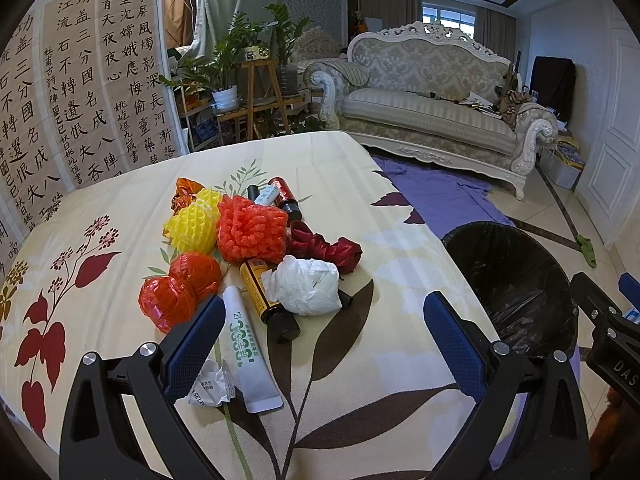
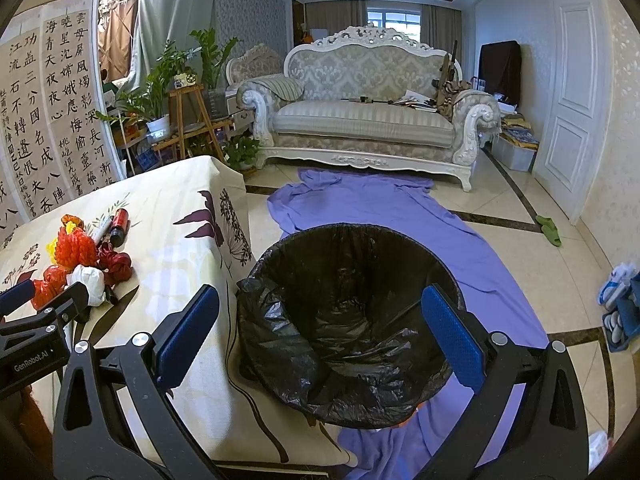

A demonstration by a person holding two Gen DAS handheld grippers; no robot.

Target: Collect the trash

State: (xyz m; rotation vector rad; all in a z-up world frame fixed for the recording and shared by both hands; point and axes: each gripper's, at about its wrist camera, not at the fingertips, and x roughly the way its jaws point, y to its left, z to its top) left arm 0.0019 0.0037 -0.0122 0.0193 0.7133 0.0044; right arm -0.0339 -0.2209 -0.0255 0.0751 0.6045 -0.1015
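Left gripper: blue-padded fingers spread wide, nothing between them, hovering over the near edge of the table, which is covered in a cream floral cloth. Just ahead of the left finger: white tube with green print lying flat, and a crumpled white wrapper beside it, partly hidden by the finger.

Trash pile sits mid-table: white crumpled bag, amber bottle with black cap touching it, two red foil balls, orange foam net, yellow foam net, dark red ribbon wad, red bottle at the far side.

Right gripper: fingers also wide apart, empty, held above the bin. Bin lined with a black bag, standing on a purple sheet on the floor, right beside the table edge. Contents of the bin cannot be made out
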